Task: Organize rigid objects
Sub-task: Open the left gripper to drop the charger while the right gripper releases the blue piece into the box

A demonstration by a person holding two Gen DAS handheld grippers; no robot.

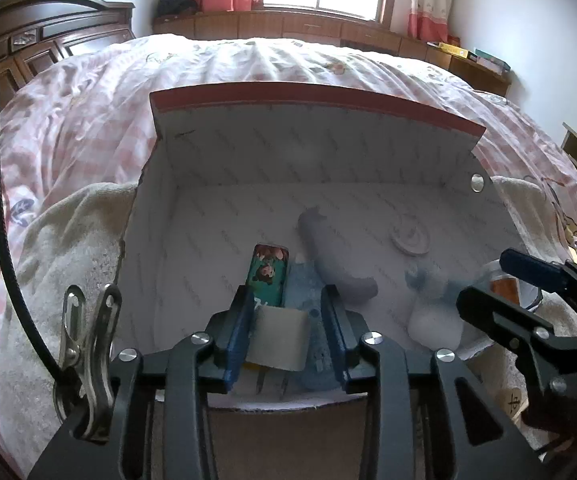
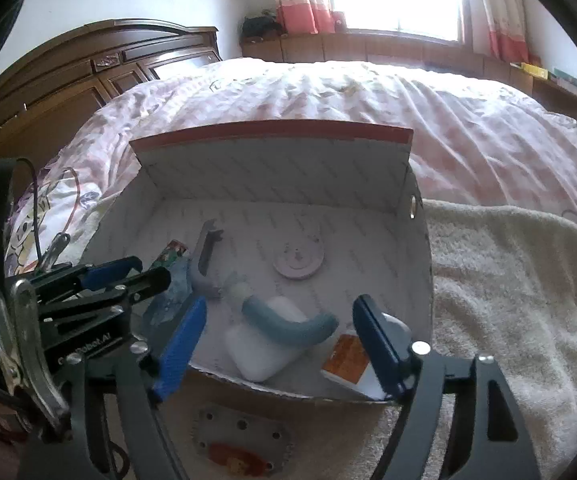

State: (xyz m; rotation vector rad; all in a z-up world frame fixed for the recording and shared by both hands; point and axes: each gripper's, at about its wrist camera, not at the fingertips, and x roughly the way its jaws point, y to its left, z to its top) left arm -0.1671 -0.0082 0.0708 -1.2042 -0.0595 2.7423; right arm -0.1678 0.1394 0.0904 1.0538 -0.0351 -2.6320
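1. Pink checked bedding [image 1: 88, 128] fills the room behind, with a cream towel [image 2: 500, 280] spread on it and a white cardboard box [image 1: 312, 152] standing open on the towel.
2. Inside the box, toward its left wall, lie a green printed tin [image 1: 268, 276], a blue flat piece [image 1: 302, 296] beside it and a grey wrench-shaped tool [image 1: 328, 256]. A pale round disc [image 2: 298, 260] rests near the middle of the floor.
3. My left gripper [image 1: 284, 336] hangs over the near edge of the box, its blue pads to either side of a small cream block [image 1: 278, 336]. The pads stand apart with a gap showing on the right side, so I judge the block released, or nearly so.
4. My right gripper [image 2: 280, 340] hovers over the near right corner of the box with its pads wide apart and nothing between them. Below it lie a white bottle [image 2: 264, 348] with a blue curved tube [image 2: 288, 328] across it, and an orange-labelled packet [image 2: 346, 356] against the near wall.
5. I take the step in hand to be dropping the block into the box at its near edge.
6. Next I should lift the left gripper clear, without snagging the box wall, and fetch another loose thing; a round metal plate [image 2: 240, 436] lies on the towel just outside the near wall.
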